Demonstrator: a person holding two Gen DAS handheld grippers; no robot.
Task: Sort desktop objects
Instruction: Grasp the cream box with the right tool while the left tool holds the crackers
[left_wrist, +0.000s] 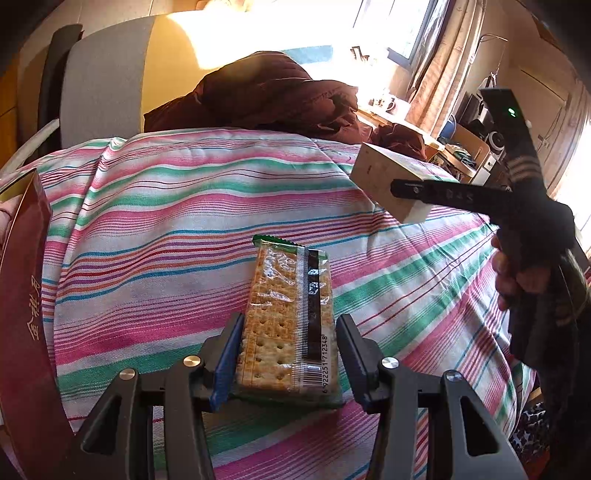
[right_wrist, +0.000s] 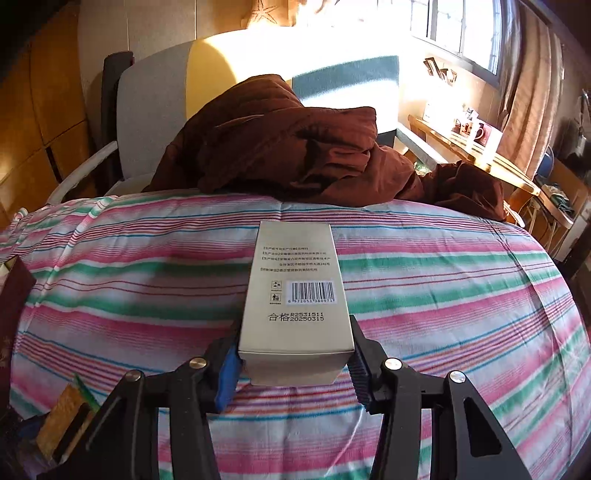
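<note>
Left wrist view has my left gripper (left_wrist: 288, 354) clenched on the cracker pack (left_wrist: 291, 321), held above the striped bedspread (left_wrist: 166, 229). My right gripper (right_wrist: 295, 360) grips the beige box (right_wrist: 295, 291), also aloft. I worry the crackers crack under squeeze, and the box, pinched only at its near end, could pivot and drop.

Blanket (right_wrist: 295, 147) lies behind the striped sheet (right_wrist: 443, 295).

The dark red box (left_wrist: 22, 314) is cut off by the left edge; the cracker packet's (left_wrist: 291, 325) near end hides behind the jaws.
</note>
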